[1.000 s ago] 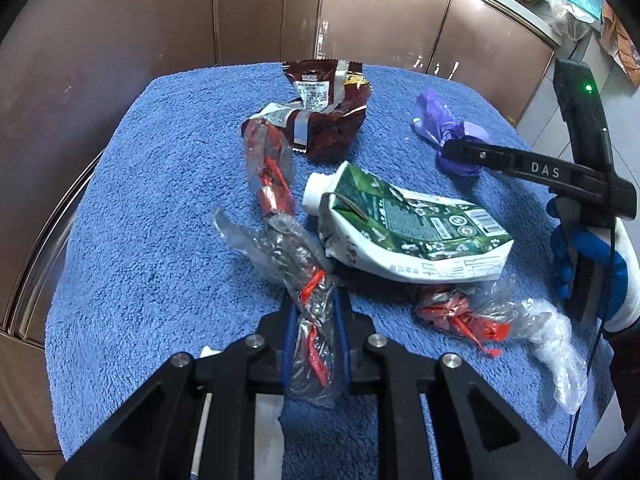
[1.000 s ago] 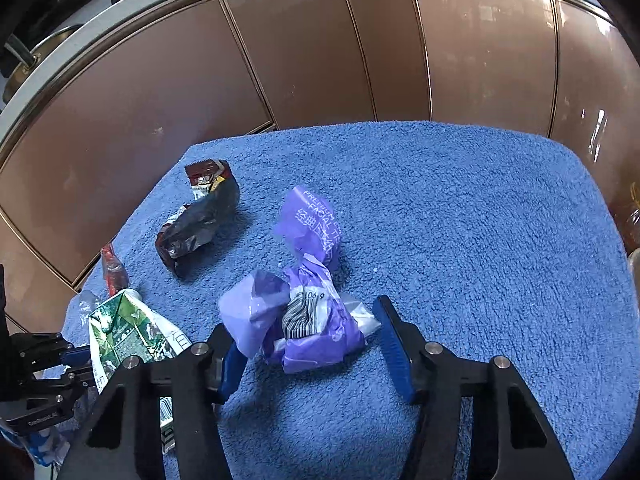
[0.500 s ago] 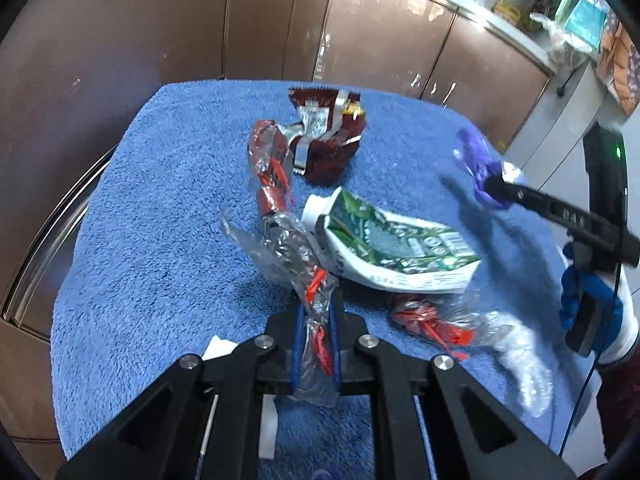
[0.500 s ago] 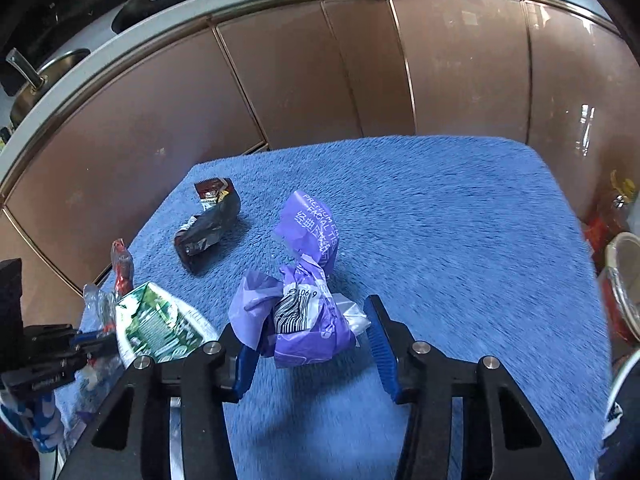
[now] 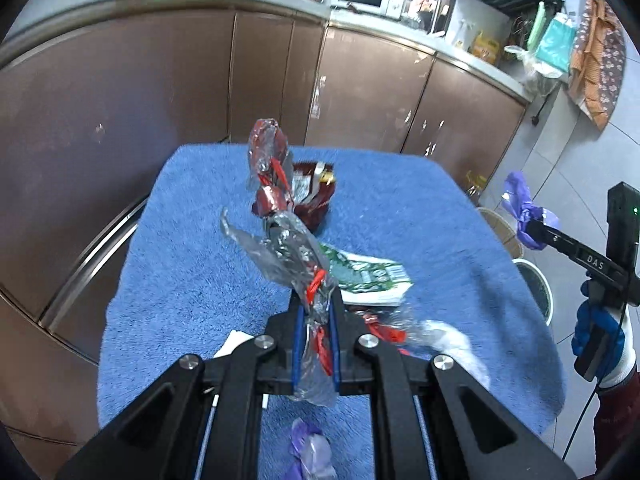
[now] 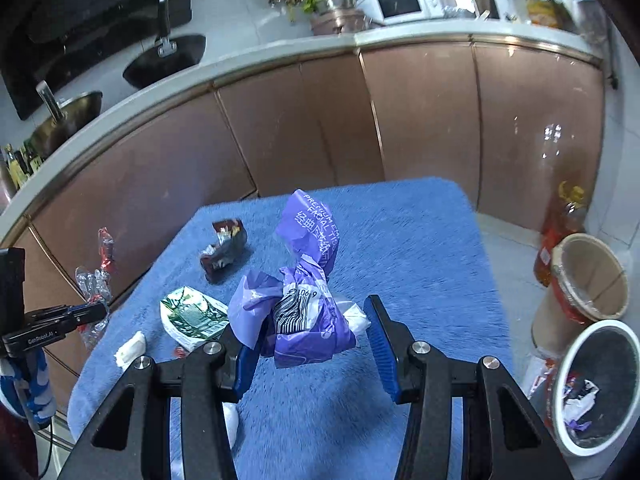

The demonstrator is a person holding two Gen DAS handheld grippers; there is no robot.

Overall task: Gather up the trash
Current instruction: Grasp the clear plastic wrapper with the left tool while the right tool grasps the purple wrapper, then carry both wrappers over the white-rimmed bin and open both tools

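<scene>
The table [image 5: 192, 264], covered in blue towelling, carries what is left of the trash: a green-and-white carton [image 5: 368, 280], a dark brown snack bag [image 5: 316, 200], another clear wrapper with red print [image 5: 396, 328] and a small purple scrap [image 5: 312, 452] at the near edge. On the floor to the right of the table stands a round white bin [image 6: 596, 388] with scraps already in it, beside a tan paper tub [image 6: 588, 276].

Judging from this, the step in hand is the carry: 2 pieces are lifted clear of the table, and the next move calls for swinging each over the bin and opening above its mouth, so the light plastic drops inside rather than drifting past the rim.

The left tongs [image 5: 316, 340] are pinched narrow on a long twisted clear wrapper [image 5: 288, 240], which sticks up and forward. The right tongs [image 6: 312, 344] stand moderately apart, clamped on a crumpled purple tissue pack [image 6: 308, 312]. Both are tilted downward, each held by a gloved hand [image 5: 600, 336].
</scene>
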